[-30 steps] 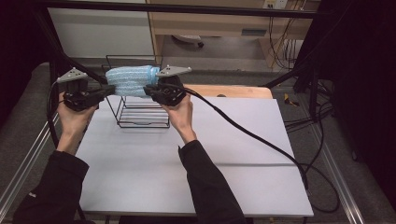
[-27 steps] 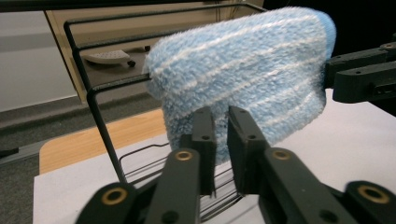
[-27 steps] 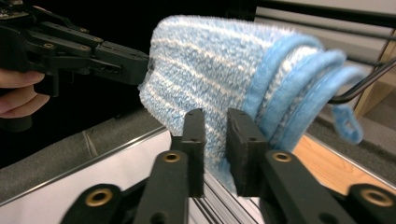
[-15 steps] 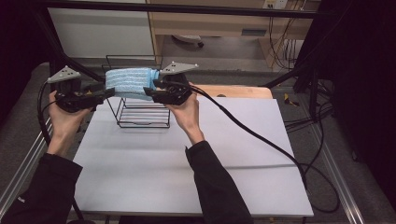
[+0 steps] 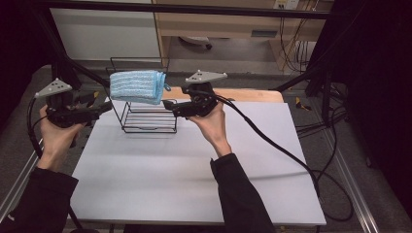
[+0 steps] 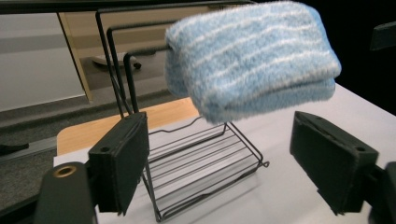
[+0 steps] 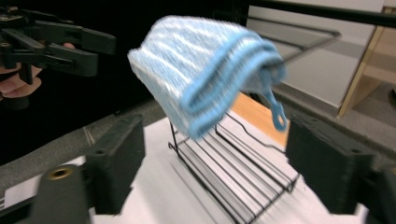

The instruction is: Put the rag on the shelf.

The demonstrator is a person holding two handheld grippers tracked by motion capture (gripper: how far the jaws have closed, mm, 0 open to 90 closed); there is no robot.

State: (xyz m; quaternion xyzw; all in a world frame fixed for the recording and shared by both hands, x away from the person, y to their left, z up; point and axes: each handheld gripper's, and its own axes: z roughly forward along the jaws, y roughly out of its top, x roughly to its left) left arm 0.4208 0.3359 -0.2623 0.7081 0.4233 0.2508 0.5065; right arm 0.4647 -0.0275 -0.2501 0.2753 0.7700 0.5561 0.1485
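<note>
Hanging over the top rail of the black wire rack [image 5: 145, 114], the folded blue towel [image 5: 137, 86] is draped clear of both grippers, its loop tag dangling at the end nearer the right gripper [image 5: 167, 104]. Bare table [image 5: 194, 179] is seen on each side of the rack, and the rack is set toward the far left part of the white top, near its far edge. The left gripper [image 5: 108, 107] is held just off the table's left edge, level with the rack, with its jaws spread and nothing between them; they have just been opening. In the left gripper view the towel [image 6: 252, 56] is seen above and beyond the two black pads [image 6: 122, 163], apart from both, with the rack's shelf [image 6: 205, 168] below it. The right gripper is held over the table to the right of the rack, its jaws likewise spread and empty, having just been opening. In the right gripper view the towel [image 7: 205, 70] is seen ahead of the jaws, untouched, and the left gripper [image 7: 100, 56] is seen beyond it. A wide stretch of open table is left toward the near edge and the right side, crossed only by the right gripper's cable [image 5: 272, 141].
</note>
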